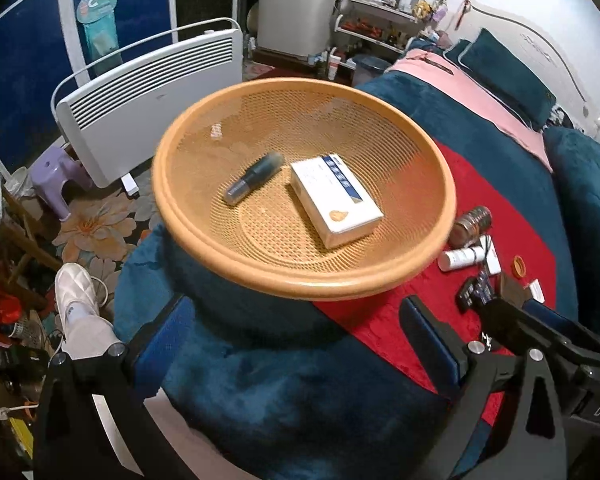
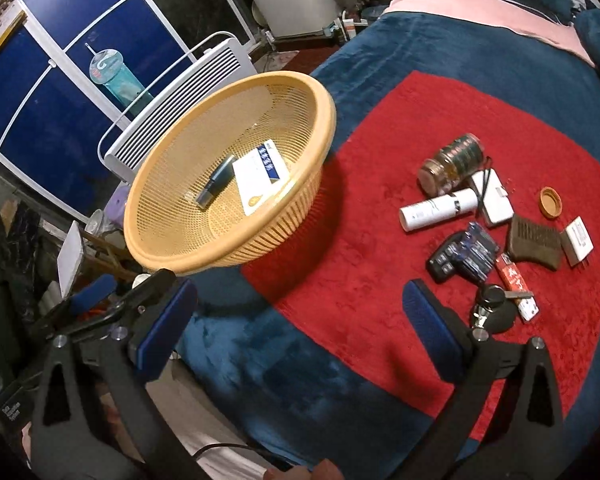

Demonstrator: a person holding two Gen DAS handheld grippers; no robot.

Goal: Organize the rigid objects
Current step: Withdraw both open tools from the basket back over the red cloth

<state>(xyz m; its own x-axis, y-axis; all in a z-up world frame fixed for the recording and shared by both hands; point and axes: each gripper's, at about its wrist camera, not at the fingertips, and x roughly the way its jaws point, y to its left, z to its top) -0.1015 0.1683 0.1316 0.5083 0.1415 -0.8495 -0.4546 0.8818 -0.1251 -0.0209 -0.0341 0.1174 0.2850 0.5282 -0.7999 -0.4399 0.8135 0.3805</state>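
Note:
An orange mesh basket (image 1: 308, 276) (image 2: 172, 258) stands on the bed, holding a white box (image 1: 336, 200) (image 2: 258, 180) and a dark blue tube (image 1: 252, 178) (image 2: 216, 186). On the red cloth (image 2: 380, 240) to its right lie a glass jar (image 2: 452, 162), a white tube (image 2: 436, 210), a white device (image 2: 494, 200), a black remote (image 2: 446, 260), a dark comb (image 2: 534, 244), an orange lid (image 2: 551, 201) and keys (image 2: 492, 308). My left gripper (image 1: 296, 340) is open and empty just before the basket. My right gripper (image 2: 296, 328) is open and empty, left of the pile.
The bed has a blue blanket (image 1: 292, 392) and pink sheet (image 1: 480, 88). A white heater (image 1: 152, 104) stands beyond the basket, a purple stool (image 1: 56, 180) on the floor at left. The bed edge drops off at lower left. The right gripper's body shows in the left wrist view (image 1: 540, 328).

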